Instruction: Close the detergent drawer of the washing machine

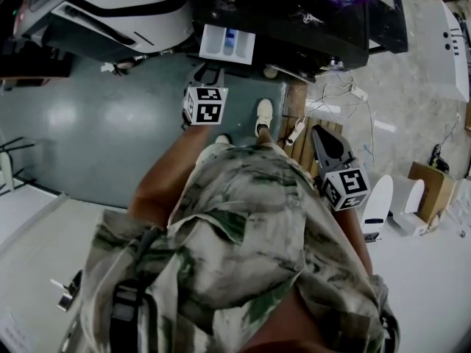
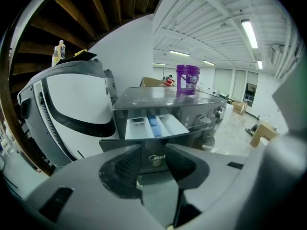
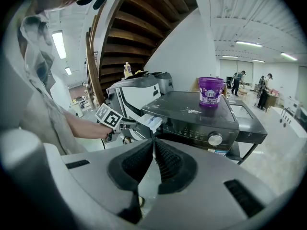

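From the head view, the drawer [image 1: 227, 44] sticks out of the dark washer [image 1: 309, 20] at 12 o'clock with its white compartments showing, so it is not shut yet. The left gripper [image 1: 210, 72] points up at it from just below, close to its front. The right gripper [image 1: 318, 132] hangs at 4 o'clock, well apart from the machine.

In the left gripper view the jaws stand apart with nothing clamped. The drawer's dark front panel fills the gap between them at 12 o'clock, though I can't tell whether they touch it. A purple tub [image 2: 187, 79] sits on the washer's lid at 1 o'clock.

In the right gripper view the jaws are pressed together and empty, aimed at the washer. The left gripper shows at 9 o'clock, its tips at the drawer's front.

I'd say this is the approach just before the push. Next, the left gripper needs to bear squarely on the front panel and drive it straight in until flush. An off-centre push could skew the drawer on its slides.
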`<move>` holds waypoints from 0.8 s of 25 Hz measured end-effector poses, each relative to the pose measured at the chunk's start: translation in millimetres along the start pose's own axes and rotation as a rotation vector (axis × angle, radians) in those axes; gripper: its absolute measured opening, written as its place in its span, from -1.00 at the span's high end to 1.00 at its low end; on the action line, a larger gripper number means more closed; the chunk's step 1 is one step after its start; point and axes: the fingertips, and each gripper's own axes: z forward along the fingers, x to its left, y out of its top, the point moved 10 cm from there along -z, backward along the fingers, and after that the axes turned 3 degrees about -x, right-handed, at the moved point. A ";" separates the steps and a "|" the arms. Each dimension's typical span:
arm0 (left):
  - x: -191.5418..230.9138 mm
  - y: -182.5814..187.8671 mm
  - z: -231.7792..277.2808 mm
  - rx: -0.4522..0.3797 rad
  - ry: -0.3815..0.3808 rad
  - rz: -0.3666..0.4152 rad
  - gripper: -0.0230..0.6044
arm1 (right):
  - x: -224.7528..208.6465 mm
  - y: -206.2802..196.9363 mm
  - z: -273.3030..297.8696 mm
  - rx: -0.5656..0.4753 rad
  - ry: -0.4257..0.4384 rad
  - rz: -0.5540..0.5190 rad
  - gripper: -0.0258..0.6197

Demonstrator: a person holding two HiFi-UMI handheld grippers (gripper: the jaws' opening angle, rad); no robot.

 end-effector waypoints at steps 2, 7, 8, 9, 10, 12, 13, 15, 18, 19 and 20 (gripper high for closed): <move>0.3 2.2 3.0 -0.001 -0.002 0.002 0.39 | -1.7 0.2 -0.8 -0.008 -0.002 -0.011 0.80; 1.5 7.0 9.5 -0.007 0.003 0.002 0.39 | -3.4 -0.7 -4.6 -0.003 -0.019 -0.002 0.80; 1.7 7.9 10.4 -0.008 0.003 0.001 0.39 | -3.9 -0.3 -5.2 -0.002 -0.023 -0.002 0.80; 2.1 8.8 11.4 -0.007 0.004 0.000 0.39 | -4.5 0.0 -5.5 -0.004 -0.026 -0.003 0.80; 2.6 9.3 12.3 -0.006 0.004 -0.002 0.39 | -5.2 0.0 -5.7 -0.007 -0.025 -0.005 0.80; 3.1 10.6 14.4 -0.004 0.004 -0.005 0.39 | -6.7 -0.3 -6.5 -0.006 -0.027 -0.007 0.80; 3.2 11.4 15.5 -0.003 0.004 -0.005 0.39 | -7.3 -0.3 -7.1 0.000 -0.031 -0.003 0.80; 2.9 12.7 17.7 -0.004 0.005 -0.004 0.39 | -8.5 -0.4 -7.6 0.007 -0.035 0.006 0.80; 2.9 14.6 20.2 -0.007 0.006 -0.001 0.39 | -9.7 0.7 -7.1 0.006 -0.037 0.015 0.80; 3.3 15.5 20.8 -0.008 0.006 0.000 0.39 | -10.7 0.7 -6.9 0.003 -0.035 0.011 0.80; 3.6 16.4 21.4 -0.009 0.007 0.001 0.39 | -11.7 0.8 -6.9 0.002 -0.034 0.007 0.80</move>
